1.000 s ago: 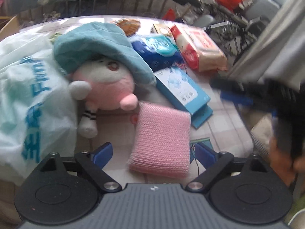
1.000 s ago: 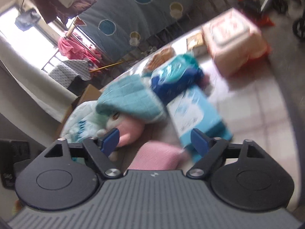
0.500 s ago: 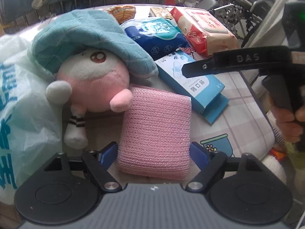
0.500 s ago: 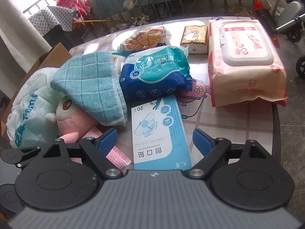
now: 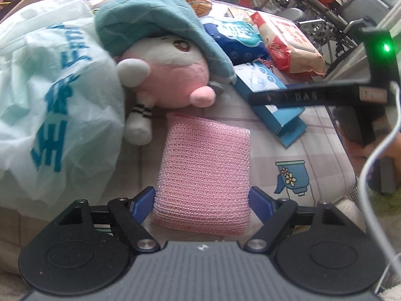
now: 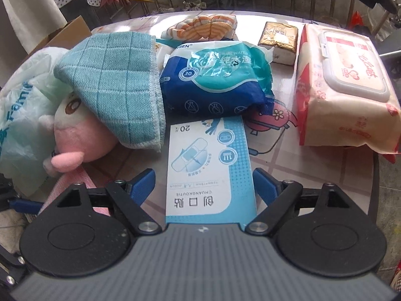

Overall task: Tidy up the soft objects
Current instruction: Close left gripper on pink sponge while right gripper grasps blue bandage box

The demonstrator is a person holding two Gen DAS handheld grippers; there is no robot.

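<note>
Two grippers work a crowded round table (image 6: 313, 155), and little looks sorted yet. From the left wrist, the left gripper (image 5: 201, 197) straddles the near end of a pink mesh-knit scouring pad (image 5: 205, 173) lying flat on the cloth — its blue pads sit at the pad's edges, though whether they press or merely touch cannot be told. A pink-and-white plush doll (image 5: 170, 80) lies under a teal checked towel (image 5: 150, 22), beside a pale printed plastic bag (image 5: 50, 100).

From the right wrist, the right gripper (image 6: 204, 184) is closing around a light-blue cardboard bandage box (image 6: 209, 173), its pads not yet touching it. A blue wet-wipe pack (image 6: 215, 82) and a red-and-cream tissue pack (image 6: 345, 87) lie scattered beyond — every item apparently left to place.
</note>
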